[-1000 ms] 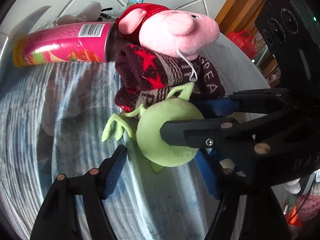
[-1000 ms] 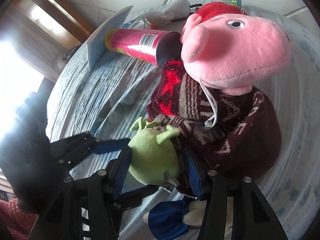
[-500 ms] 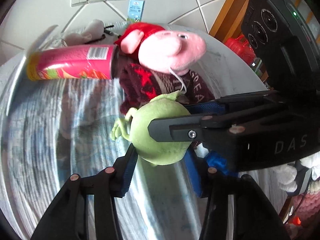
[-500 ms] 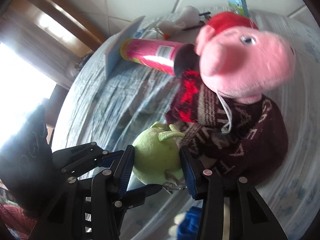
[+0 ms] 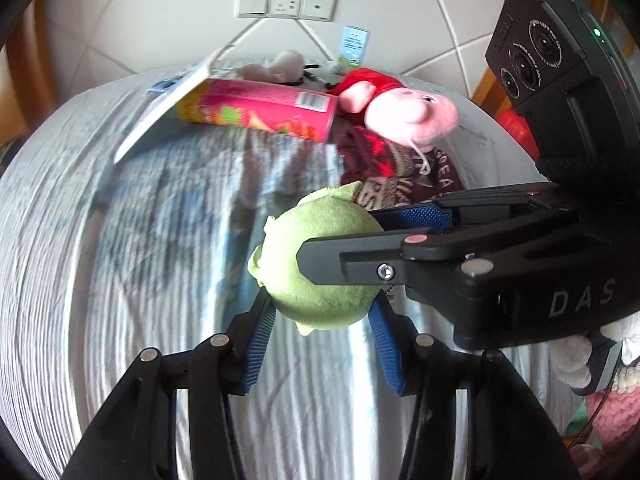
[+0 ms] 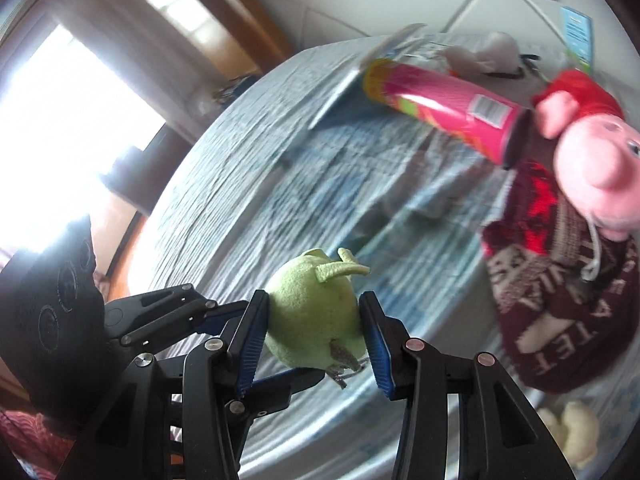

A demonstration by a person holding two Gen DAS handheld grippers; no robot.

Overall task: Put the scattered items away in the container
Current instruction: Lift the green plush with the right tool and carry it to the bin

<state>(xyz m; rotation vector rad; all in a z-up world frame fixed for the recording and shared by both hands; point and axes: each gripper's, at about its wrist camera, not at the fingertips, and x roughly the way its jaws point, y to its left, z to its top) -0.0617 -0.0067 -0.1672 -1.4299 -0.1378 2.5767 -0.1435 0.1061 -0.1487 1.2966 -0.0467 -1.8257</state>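
Two grippers share one load | bed (image 5: 100,240): lower, farther off than a second ago | green plush toy (image 5: 320,268): frame centre, lifted clear | left gripper (image 5: 320,344), right gripper (image 6: 316,340): fingers pinching it | container unseen; carry next, likely.

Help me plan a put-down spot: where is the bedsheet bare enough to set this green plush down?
Bare sheet spreads beneath and screen-left of the green plush, below the pink can. Crowded: far right, where can, pig plush and knit sweater bunch together.
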